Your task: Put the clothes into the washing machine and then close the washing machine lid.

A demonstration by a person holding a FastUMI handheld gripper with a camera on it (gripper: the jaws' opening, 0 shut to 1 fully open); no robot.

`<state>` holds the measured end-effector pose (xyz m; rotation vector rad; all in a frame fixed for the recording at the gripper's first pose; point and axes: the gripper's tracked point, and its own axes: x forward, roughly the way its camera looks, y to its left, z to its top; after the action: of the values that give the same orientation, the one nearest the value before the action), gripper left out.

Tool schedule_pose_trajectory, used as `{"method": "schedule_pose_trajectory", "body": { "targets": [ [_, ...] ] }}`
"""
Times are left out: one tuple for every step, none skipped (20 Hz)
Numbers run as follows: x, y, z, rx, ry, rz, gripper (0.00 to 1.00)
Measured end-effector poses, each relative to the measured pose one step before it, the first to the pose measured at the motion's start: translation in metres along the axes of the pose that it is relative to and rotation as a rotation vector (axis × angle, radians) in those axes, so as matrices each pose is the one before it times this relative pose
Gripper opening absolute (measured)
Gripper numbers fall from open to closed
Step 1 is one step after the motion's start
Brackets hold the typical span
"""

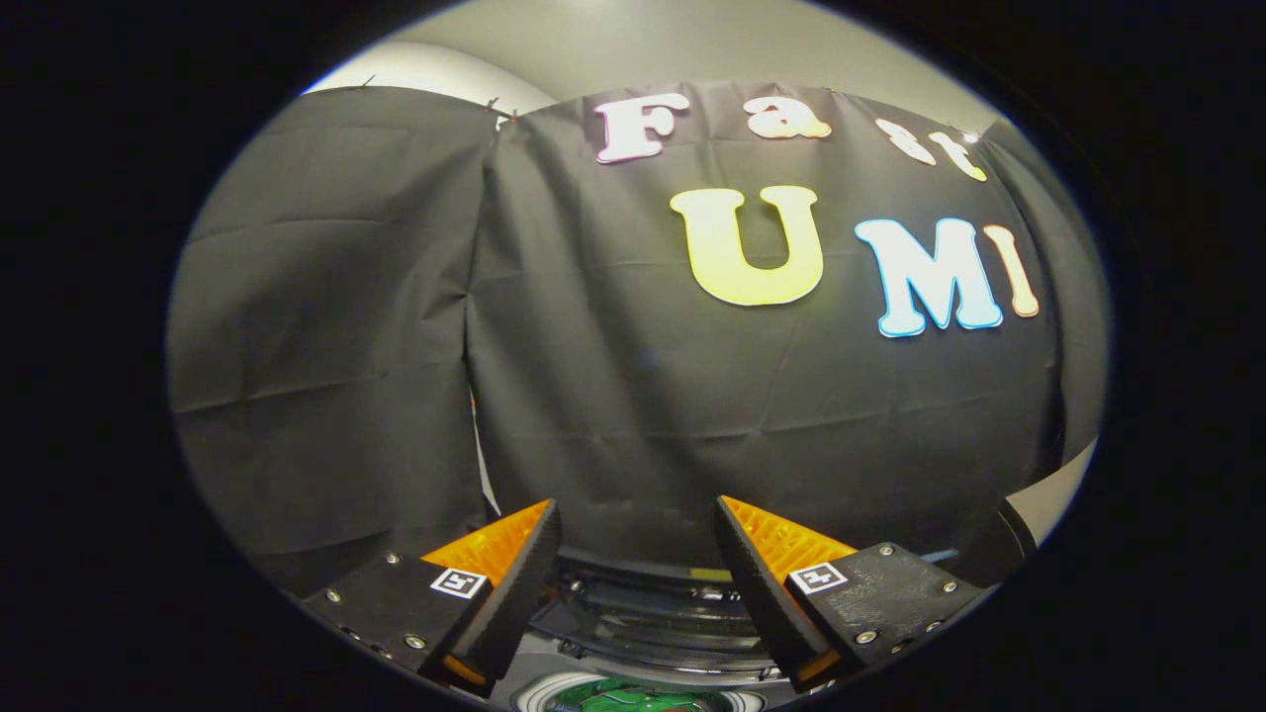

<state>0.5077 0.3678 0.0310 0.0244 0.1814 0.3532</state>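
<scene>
My gripper (638,519) is open, its two orange and black fingers (514,569) spread wide with nothing between them. Below and between the fingers I see the top of the washing machine (643,618), with its dark rim and raised lid part at the back. A round white-edged opening of the drum lies lower, and something green (618,697) shows inside it. The gripper hangs above the machine and looks level at the booth wall.
The black cloth wall (613,396) stands close behind the machine and curves round on both sides. A pale ceiling shows above it. A strip of light floor or wall (1058,494) appears at the right beyond the cloth.
</scene>
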Motion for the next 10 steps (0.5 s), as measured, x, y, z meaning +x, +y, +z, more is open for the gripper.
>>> {"method": "schedule_pose_trajectory", "body": {
  "targets": [
    [0.00618, -0.00260, 0.00041, 0.00541, 0.00485, -0.01095, 0.95],
    [0.00954, -0.00290, 0.00301, 0.00341, 0.00761, -0.00799, 0.96],
    [0.00954, -0.00351, 0.00166, 0.00371, 0.00479, -0.01098, 0.95],
    [0.00774, -0.00120, 0.00082, 0.01023, 0.00935, -0.01030, 0.95],
    [0.00708, -0.00017, 0.00041, 0.01087, 0.00633, -0.00795, 0.95],
    [0.00685, -0.00156, 0.00195, 0.00173, 0.00895, -0.01332, 0.96],
    [0.00620, -0.00032, 0.00012, -0.00216, 0.00613, -0.00989, 0.96],
    [0.00645, 0.00006, -0.00110, -0.00251, 0.01275, -0.00760, 0.96],
    [0.00429, -0.00120, -0.00449, -0.00374, 0.02093, -0.01153, 0.96],
    [0.00483, -0.00215, -0.00425, -0.00006, 0.02185, -0.01308, 0.96]
  ]
}}
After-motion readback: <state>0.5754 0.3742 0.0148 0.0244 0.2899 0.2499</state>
